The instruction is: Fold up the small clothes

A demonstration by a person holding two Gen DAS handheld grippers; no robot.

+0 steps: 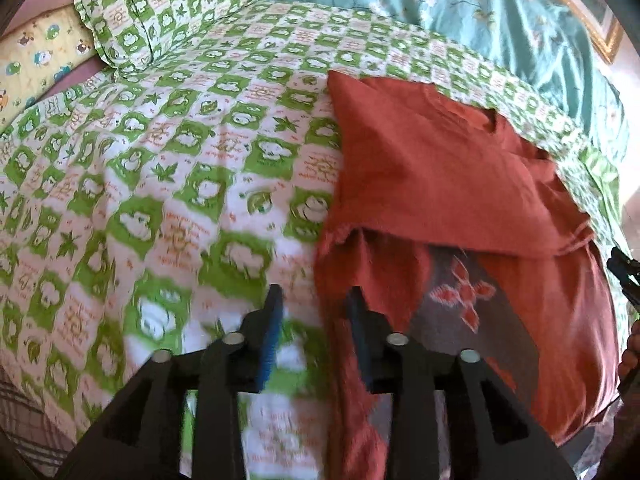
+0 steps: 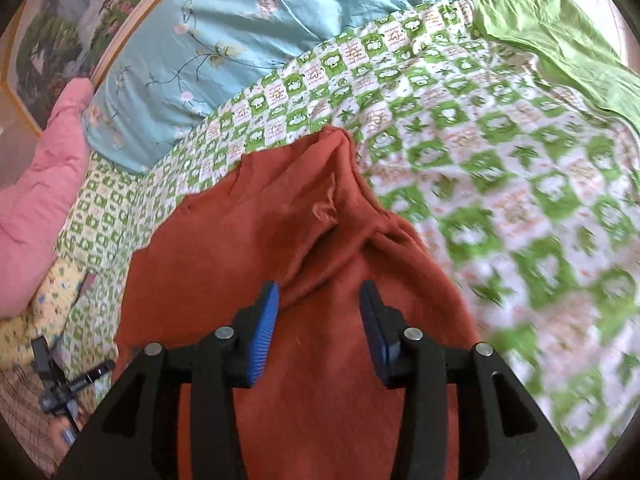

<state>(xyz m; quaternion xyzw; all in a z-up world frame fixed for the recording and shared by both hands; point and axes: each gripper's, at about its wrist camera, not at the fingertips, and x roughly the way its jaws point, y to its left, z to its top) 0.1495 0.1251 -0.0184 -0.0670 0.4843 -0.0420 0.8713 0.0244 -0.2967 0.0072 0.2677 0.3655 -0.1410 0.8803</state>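
A rust-red T-shirt (image 1: 440, 176) lies on the green-and-white checked bedspread (image 1: 160, 168), its top part folded down over the body; a grey print with a red flower (image 1: 464, 296) shows below the fold. My left gripper (image 1: 316, 300) is open and empty over the shirt's left edge. My right gripper (image 2: 320, 300) is open and empty just above the shirt (image 2: 280, 240), near a bunched ridge of cloth. The right gripper's tip also shows at the right edge of the left wrist view (image 1: 624, 276).
A checked pillow (image 1: 160, 12) and a yellow patterned pillow (image 1: 36, 56) lie at the far left. A teal floral quilt (image 2: 224, 40) lies behind the shirt, a pink quilt (image 2: 36, 216) at the left. The left gripper (image 2: 64, 384) shows low left in the right wrist view.
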